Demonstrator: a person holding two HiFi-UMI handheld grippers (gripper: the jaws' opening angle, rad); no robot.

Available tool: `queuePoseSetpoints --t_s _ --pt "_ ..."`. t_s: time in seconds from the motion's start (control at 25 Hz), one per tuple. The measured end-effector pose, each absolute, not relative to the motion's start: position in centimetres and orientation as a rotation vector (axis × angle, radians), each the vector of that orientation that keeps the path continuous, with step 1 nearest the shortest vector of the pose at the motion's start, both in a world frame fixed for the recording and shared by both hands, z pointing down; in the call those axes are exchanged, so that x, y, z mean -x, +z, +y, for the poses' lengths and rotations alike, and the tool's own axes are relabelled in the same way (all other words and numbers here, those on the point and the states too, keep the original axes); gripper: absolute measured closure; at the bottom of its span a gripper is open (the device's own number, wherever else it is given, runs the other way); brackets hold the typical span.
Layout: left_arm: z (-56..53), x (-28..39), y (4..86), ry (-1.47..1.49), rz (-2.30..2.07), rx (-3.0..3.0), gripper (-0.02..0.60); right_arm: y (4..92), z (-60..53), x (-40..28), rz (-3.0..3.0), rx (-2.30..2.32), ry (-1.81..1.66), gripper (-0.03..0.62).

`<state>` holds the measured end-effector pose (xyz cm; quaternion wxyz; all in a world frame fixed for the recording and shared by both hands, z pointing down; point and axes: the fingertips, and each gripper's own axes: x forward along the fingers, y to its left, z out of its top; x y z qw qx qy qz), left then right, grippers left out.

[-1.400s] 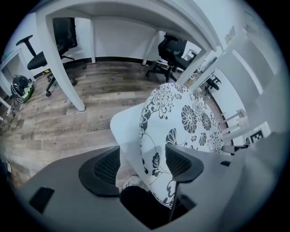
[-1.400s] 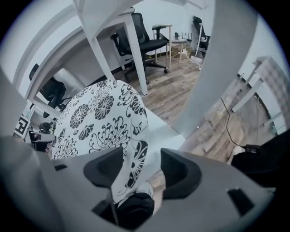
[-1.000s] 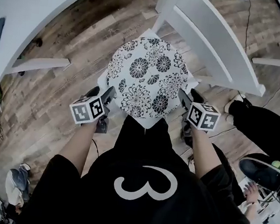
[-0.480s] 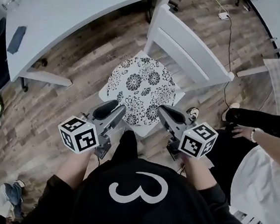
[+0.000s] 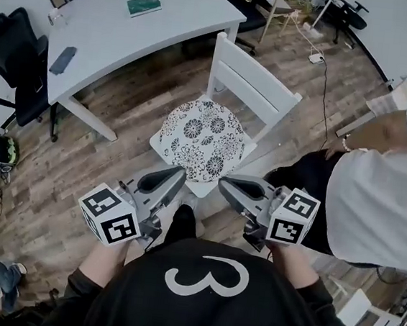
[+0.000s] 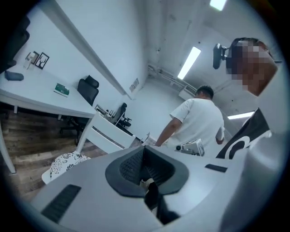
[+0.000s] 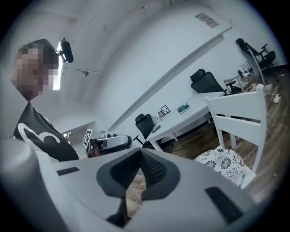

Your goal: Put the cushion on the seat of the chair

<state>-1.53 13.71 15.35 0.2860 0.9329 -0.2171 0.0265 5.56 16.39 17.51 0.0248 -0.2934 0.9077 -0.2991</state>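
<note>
Left tool [image 5: 172,175]: jaws pressed together, nothing held; before the chair [image 5: 259,85], left of its front corner.
Cushion [image 5: 200,138]: flat on the chair seat; round, so no long axis; probably centred, back edge unclear.
Right tool [image 5: 228,186]: jaws together, empty; before the chair, right of that corner.
Relation: cushion ahead of and below both tools, equally near each.

The cushion [image 5: 202,140] is matt cloth, printed with black flowers on white. The chair [image 5: 259,85] looks like smooth white-painted wood. The floor [image 5: 115,113] is grainy wood-look plank (uneven in tone). The left gripper [image 5: 179,172] and right gripper [image 5: 223,184] have smooth matt grey plastic shells with ribbed black pads [image 6: 131,165].
</note>
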Motion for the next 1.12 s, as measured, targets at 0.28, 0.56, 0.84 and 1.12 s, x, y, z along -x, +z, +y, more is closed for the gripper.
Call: queuePoseSetpoints --t_s 0.28,0.56,0.84,1.12 --pt "21.4 1.2 12.7 0.071 -0.602 -2.593 0.566 14.2 23.4 -5.2 2.797 0.831 -0.847 0.583" --pt "25.2 0.3 12.9 0.063 -0.573 -2.602 0.566 14.2 26.9 -6.1 2.757 0.863 -0.831 0.586" --pt "27.5 -0.8 12.3 0.055 -0.536 -2.611 0.568 13.9 29.2 -7.1 2.736 0.879 -0.821 0.586" --pt "29.1 -1.6 12.1 0.049 -0.518 -2.599 0.567 13.8 30.6 -7.5 2.727 0.866 -0.813 0.586"
